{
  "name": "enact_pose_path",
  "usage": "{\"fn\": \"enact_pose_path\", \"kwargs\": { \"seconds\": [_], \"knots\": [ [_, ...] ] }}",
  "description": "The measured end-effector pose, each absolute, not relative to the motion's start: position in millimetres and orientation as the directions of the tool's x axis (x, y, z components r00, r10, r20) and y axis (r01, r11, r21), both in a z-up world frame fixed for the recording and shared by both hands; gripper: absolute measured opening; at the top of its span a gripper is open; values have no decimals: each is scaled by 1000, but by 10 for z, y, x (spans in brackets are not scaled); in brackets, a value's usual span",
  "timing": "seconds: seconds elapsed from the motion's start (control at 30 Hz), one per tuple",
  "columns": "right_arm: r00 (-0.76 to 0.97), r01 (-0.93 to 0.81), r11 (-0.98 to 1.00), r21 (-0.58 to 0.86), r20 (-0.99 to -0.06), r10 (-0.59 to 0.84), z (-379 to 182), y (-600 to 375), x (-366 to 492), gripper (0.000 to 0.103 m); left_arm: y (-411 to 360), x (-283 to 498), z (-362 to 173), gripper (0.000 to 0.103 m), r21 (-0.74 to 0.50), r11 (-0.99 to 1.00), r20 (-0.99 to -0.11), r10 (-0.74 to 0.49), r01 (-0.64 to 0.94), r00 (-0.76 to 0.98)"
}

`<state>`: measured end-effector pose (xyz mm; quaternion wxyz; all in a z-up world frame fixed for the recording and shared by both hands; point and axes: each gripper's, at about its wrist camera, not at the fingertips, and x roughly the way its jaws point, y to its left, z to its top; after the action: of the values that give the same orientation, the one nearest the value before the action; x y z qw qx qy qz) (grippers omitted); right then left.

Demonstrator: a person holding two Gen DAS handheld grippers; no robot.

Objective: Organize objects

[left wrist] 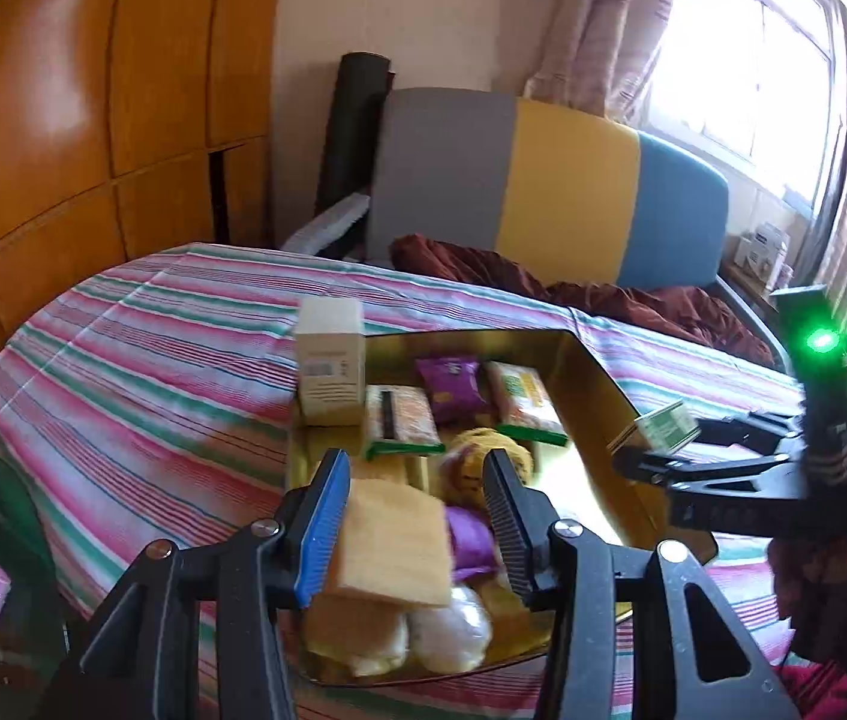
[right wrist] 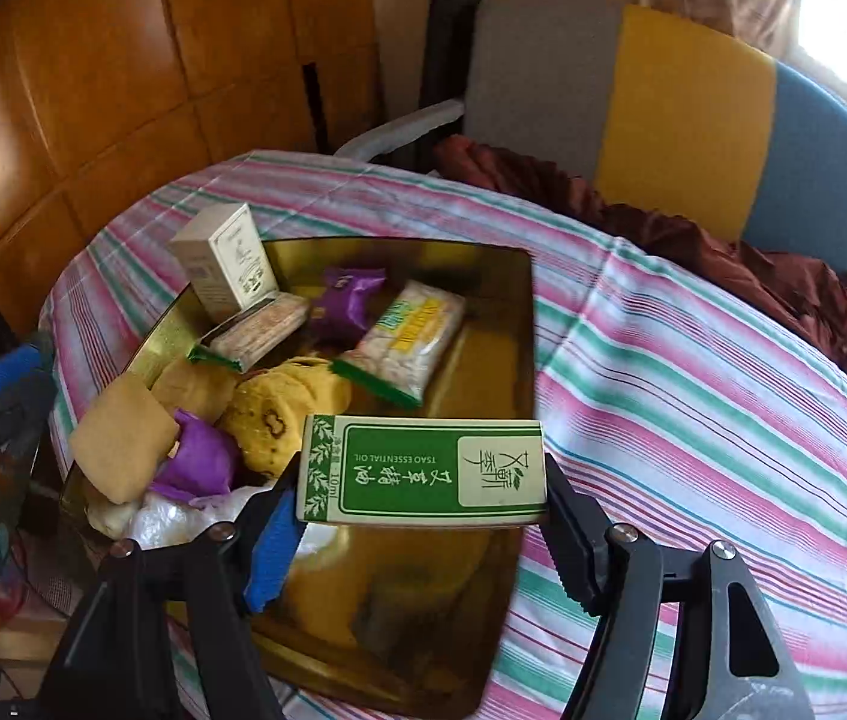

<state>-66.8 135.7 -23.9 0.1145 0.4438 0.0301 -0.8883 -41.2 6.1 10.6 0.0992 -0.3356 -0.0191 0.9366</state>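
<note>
Striped cloth in pink, green and white covers the table (right wrist: 693, 360), with wooden cabinet panels behind at the left and one chair (right wrist: 663, 108) in grey, yellow and blue bands beyond it. One gold tin tray (right wrist: 519, 324) sits on the cloth.

Contents counted in the tray: one white carton (right wrist: 225, 261) standing upright at the far left corner; two green-edged snack packs (right wrist: 405, 339); one purple packet (right wrist: 348, 297) between them; one yellow round item with a brown mark (right wrist: 279, 420); one purple wrapper (right wrist: 198, 459) near the front; pale bundles in clear wrap at the near left, number not clear.

Left claw (left wrist: 411, 516): held over the near end of the tray, with one tan flat packet (left wrist: 393, 546) between its jaws. That packet lies against the blue pad; contact on the other side cannot be confirmed.

Right claw (right wrist: 423, 516): clamped on one green-and-white box (right wrist: 423, 468), held lengthwise between the jaws, above the near edge of the tray. Printing on this box reads upside down from the right wrist view.
</note>
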Motion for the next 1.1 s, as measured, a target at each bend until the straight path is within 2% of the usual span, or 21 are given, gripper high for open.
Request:
{"fn": "enact_pose_path", "kwargs": {
  "seconds": [0.23,0.3,0.33,0.43,0.57,0.63,0.87,1.03,1.1],
  "knots": [
    [-527,242,-970,-38,-844,-98,-570,1131,-948,74,-89,-404,125,50,-57,-993,-620,117,-105,-776],
    [-517,230,-973,-35,-851,-91,-614,1151,-967,82,-91,-395,130,52,-35,-996,-617,90,-87,-782],
    [-517,224,-974,-28,-851,-94,-615,1166,-962,88,-83,-392,128,54,-20,-997,-615,73,-76,-785],
    [-537,210,-977,-15,-837,-102,-562,1210,-879,97,-61,-359,132,60,-8,-997,-607,62,-72,-792],
    [-572,194,-981,11,-811,-122,-450,1259,-675,100,-27,-288,174,73,19,-1000,-590,-12,0,-807],
    [-583,184,-982,29,-801,-133,-407,1280,-558,100,-3,-255,200,73,36,-999,-583,-46,31,-811],
    [-611,142,-986,85,-776,-155,-356,1365,-129,100,-6,-171,234,73,10,-999,-605,-44,48,-795],
    [-621,115,-988,101,-769,-150,-361,1414,111,101,76,-63,214,73,30,-999,-585,-49,39,-810],
    [-630,107,-989,99,-763,-145,-348,1424,197,101,106,-33,214,70,34,-999,-578,-44,29,-815]
  ]
}}
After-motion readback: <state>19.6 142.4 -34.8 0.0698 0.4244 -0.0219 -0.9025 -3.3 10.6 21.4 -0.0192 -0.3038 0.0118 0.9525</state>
